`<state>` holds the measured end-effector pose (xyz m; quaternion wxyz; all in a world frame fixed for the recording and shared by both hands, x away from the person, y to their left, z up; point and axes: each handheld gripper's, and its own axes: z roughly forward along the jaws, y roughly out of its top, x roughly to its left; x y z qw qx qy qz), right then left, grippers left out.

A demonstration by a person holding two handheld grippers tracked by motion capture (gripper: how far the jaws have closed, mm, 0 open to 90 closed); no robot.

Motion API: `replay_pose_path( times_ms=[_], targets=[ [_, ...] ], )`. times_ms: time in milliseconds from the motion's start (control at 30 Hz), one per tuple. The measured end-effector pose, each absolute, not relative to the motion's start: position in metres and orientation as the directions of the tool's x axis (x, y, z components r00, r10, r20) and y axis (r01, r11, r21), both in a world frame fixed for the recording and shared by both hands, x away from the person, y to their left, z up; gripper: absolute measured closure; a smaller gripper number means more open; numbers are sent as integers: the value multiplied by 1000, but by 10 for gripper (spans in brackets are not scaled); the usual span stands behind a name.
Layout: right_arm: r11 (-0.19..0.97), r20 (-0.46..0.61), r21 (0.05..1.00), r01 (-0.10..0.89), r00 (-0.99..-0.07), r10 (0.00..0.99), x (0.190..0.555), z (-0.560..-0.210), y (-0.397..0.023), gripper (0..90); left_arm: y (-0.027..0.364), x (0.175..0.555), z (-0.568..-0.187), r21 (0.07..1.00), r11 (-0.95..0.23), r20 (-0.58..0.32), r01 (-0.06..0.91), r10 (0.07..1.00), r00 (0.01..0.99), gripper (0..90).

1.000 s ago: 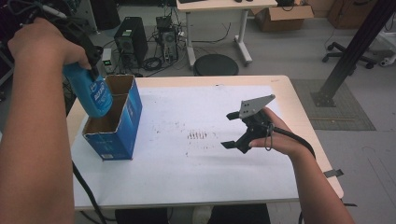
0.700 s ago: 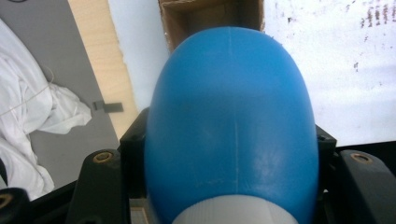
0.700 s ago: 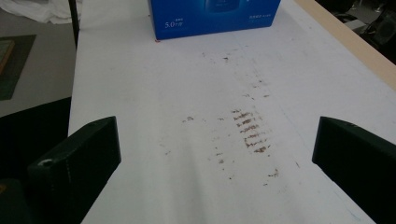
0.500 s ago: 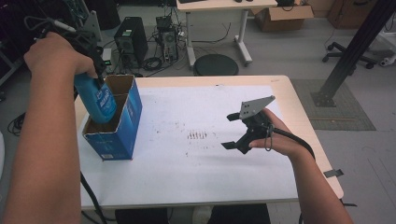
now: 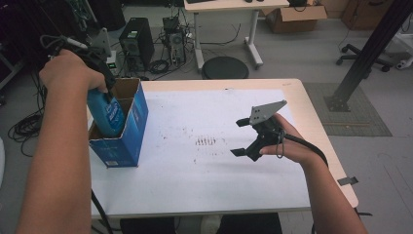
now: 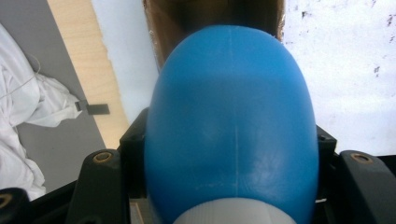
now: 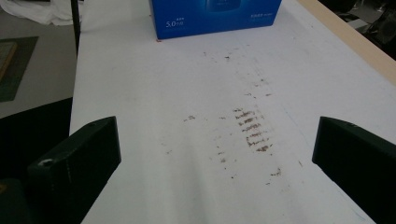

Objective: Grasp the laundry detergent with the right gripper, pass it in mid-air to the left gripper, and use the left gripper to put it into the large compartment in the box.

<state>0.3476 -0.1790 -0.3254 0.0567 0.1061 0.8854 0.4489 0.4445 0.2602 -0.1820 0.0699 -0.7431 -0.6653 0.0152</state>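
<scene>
A blue plastic bottle [image 5: 108,114] hangs bottom-down, partly inside an open blue cardboard box [image 5: 127,141] at the table's left. My left gripper [image 5: 100,80] is shut on the bottle's upper end, just above the box's opening. In the left gripper view the bottle [image 6: 231,126] sits between both black jaws, its white cap at the bottom edge and the box's brown inside [image 6: 187,16] beyond it. My right gripper [image 5: 241,138] rests open over the white sheet at centre right, held by a hand. In the right gripper view its jaws stand wide apart with only stained paper [image 7: 250,128] between them.
The white sheet [image 5: 209,112] covers most of the wooden table [image 5: 321,146], with brown marks at its middle. Beyond the far edge stand a round black stool [image 5: 225,67], computer towers [image 5: 136,41] and cables. A black post [image 5: 363,58] rises at the right.
The left hand has lowered the blue bottle from above the box down into its opening. The right hand and its gripper have kept still.
</scene>
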Motion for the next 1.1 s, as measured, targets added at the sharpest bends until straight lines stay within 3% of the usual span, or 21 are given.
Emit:
replay_pose_path(
  times_ms=[1100],
  targets=[
    [578, 10, 804, 142, -974, 225, 347, -332, -172, 12, 264, 449, -258, -167, -93, 35, 982, 994, 100, 387]
  ],
)
